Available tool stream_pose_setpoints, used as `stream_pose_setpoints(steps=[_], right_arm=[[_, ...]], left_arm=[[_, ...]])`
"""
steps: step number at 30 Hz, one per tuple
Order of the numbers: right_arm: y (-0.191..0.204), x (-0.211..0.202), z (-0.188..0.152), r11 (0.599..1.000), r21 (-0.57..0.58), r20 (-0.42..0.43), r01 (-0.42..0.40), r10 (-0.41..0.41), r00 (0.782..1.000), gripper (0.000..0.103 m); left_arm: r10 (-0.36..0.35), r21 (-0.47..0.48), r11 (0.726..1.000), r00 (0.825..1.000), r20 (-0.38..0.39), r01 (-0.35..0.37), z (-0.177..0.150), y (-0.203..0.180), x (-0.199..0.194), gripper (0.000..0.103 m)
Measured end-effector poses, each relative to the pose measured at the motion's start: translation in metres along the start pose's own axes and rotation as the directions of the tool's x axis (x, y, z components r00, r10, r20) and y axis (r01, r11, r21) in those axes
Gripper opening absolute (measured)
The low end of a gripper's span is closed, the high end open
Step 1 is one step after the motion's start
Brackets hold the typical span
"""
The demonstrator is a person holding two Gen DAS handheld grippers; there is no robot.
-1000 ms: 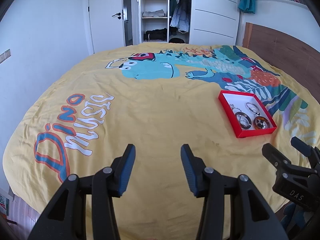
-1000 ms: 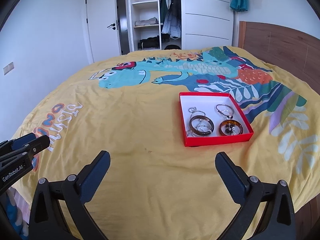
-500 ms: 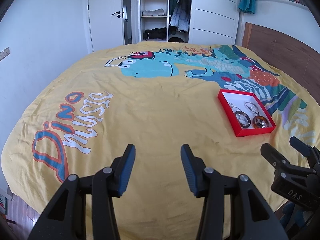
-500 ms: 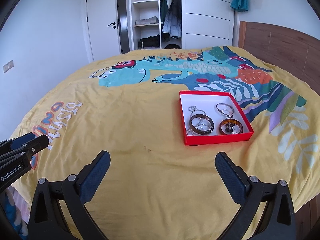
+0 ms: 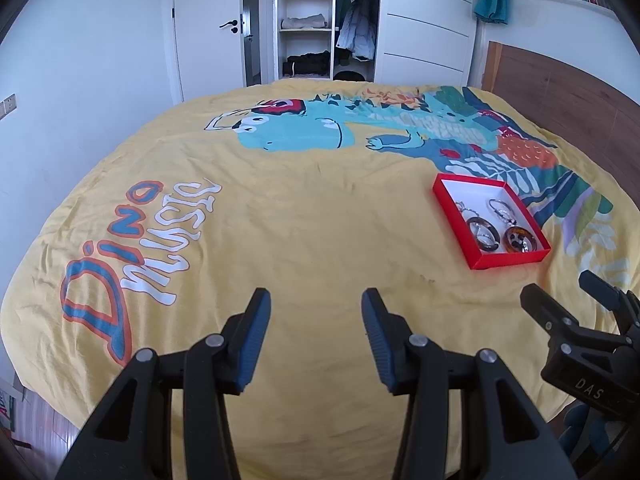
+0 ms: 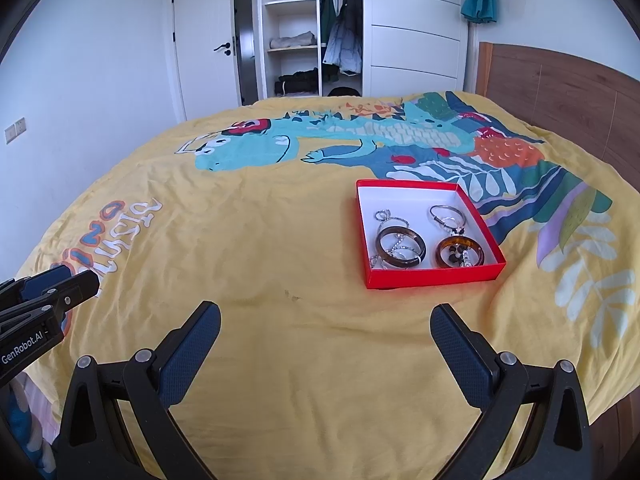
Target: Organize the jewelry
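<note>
From the left wrist view, the left tongs [image 5: 314, 312] hover above the near part of a yellow bedspread [image 5: 304, 216] printed with a teal cartoon dinosaur and the words "Dino Music"; their two black fingers with blue ribbed pads stand apart with a moderate gap and nothing between them. A shallow red cardboard box with a white lining [image 5: 490, 220] lies on the bedspread to the right of and beyond these tongs, well apart from them, and holds the jewelry: a dark brown bangle [image 5: 483, 232] beside an amber bangle [image 5: 520, 239] at the near end, with small silver rings and chains behind them. The black body of the right tongs [image 5: 576, 300] enters at the lower right edge, near the box but not touching it. An open white wardrobe with hanging coats [image 5: 332, 20] and a brown wooden headboard [image 5: 560, 88] stand behind the bed. From the right wrist view, the right tongs [image 6: 326, 320] hang over the bedspread [image 6: 256, 240] with their fingers spread wide and empty. The red box [image 6: 424, 232] sits just beyond them, slightly right of centre, flat on the cover; inside, the brown bangle [image 6: 400, 247] lies left of the amber bangle [image 6: 459, 255], with a silver chain draped across the brown one and silver rings at the far side. The left tongs [image 6: 60, 284] show at the left edge.
</note>
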State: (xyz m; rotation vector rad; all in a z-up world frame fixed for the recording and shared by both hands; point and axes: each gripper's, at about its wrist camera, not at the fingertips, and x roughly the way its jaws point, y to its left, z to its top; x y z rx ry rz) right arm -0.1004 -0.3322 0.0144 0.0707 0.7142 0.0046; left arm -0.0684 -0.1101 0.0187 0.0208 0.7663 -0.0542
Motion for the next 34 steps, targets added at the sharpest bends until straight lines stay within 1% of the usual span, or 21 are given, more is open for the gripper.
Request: stream_pose_setpoints(steps=[34], right_arm=[[-0.009, 0.006, -0.001, 1.000, 0.002, -0.008, 0.007, -0.007, 1.000, 0.103]], left_arm=[[-0.009, 0.000, 1.000, 1.000, -0.018, 0.009, -0.009, 0.000, 0.012, 0.046]])
